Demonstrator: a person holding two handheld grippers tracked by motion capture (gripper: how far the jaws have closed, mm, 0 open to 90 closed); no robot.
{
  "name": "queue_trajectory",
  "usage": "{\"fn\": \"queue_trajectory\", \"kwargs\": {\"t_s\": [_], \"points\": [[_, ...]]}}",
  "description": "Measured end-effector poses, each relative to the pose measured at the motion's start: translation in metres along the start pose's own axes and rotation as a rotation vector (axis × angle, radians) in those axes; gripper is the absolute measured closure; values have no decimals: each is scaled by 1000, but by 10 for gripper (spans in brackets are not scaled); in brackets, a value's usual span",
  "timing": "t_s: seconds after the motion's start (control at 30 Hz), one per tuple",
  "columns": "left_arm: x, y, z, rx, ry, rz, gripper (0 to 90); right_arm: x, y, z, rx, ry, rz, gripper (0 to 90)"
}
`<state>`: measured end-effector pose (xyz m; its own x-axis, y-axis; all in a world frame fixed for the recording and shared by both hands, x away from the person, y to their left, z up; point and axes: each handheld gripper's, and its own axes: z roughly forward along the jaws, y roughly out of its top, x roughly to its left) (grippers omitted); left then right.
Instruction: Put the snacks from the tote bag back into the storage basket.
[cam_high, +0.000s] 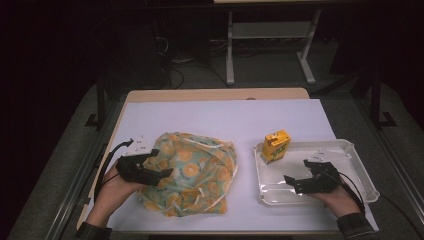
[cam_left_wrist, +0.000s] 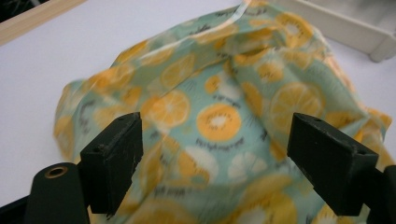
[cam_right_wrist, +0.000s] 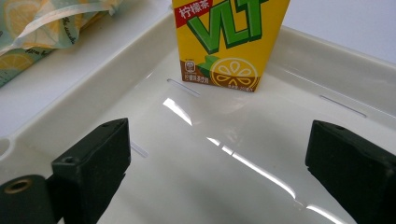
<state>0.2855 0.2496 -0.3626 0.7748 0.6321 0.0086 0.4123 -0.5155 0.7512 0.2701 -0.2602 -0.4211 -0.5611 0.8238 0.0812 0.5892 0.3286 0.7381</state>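
Black jaws stood wide apart on both our grippers, and neither had hold of anything. Nearest us, the left gripper (cam_high: 167, 173) hung at the near left edge of the fabric bag (cam_high: 192, 172), its tips just at the cloth; in the left gripper view the bag (cam_left_wrist: 224, 126) spread between and beyond the parted jaws, soft and crumpled, pale green printed with orange citrus slices, a whitish band running along its upper fold. To its left we had bare white table cover (cam_high: 225, 117) to work in, and a strip of wooden table edge beyond that.

On our right, the right gripper (cam_high: 291, 183) hovered low over the near part of the white plastic tray (cam_high: 362, 172), whose floor was smooth and glossy, throwing back streaks of light, with a raised rim and rounded corners. We had open tray floor ahead of the jaws. Farther on, the yellow drink carton (cam_high: 276, 146) stood upright in the tray's far left corner, close to the rim; in the right gripper view the carton (cam_right_wrist: 229, 42) showed sharp edges, green lettering and a lemon-slice picture. Bag and tray lay near each other, not touching.
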Motion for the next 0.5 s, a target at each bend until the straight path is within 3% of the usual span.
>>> {"fn": "queue_trajectory", "kwargs": {"t_s": [0.27, 0.5], "points": [[6, -27, -16, -14, 28, -41, 180, 0, 0, 0, 2, 3, -9, 63], [10, -49, -28, -11, 68, -74, 180, 3, 3, -4, 26, 15, -21, 211]]}}
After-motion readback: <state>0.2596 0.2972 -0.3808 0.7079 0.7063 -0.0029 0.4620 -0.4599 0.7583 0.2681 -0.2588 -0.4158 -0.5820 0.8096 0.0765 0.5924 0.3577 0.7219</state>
